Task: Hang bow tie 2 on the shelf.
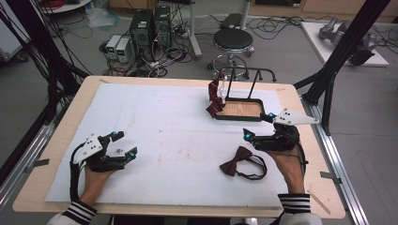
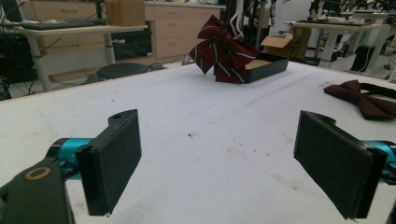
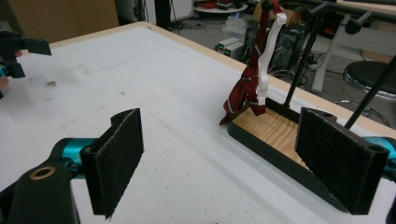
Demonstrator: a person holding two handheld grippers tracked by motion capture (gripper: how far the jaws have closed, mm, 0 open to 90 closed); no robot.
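A dark red bow tie (image 1: 239,161) with a black strap lies flat on the white mat, just left of my right hand; it also lies at the right edge of the left gripper view as bow tie (image 2: 362,99). A striped red bow (image 1: 215,100) hangs on a white strap from the black rack (image 1: 244,73) over a wood-floored tray (image 1: 240,117); striped bow (image 2: 223,48), striped bow (image 3: 250,77). My left gripper (image 1: 124,144) rests open at the front left, nothing between its pads. My right gripper (image 1: 258,125) stands open near the tray's (image 3: 280,144) front edge, empty.
The white mat (image 1: 164,136) covers most of the wooden table. Beyond the far edge stand a black stool (image 1: 233,40), computer towers (image 1: 150,26) and tangled cables. Black frame posts (image 1: 345,47) rise at the right; a metal rail runs along each side.
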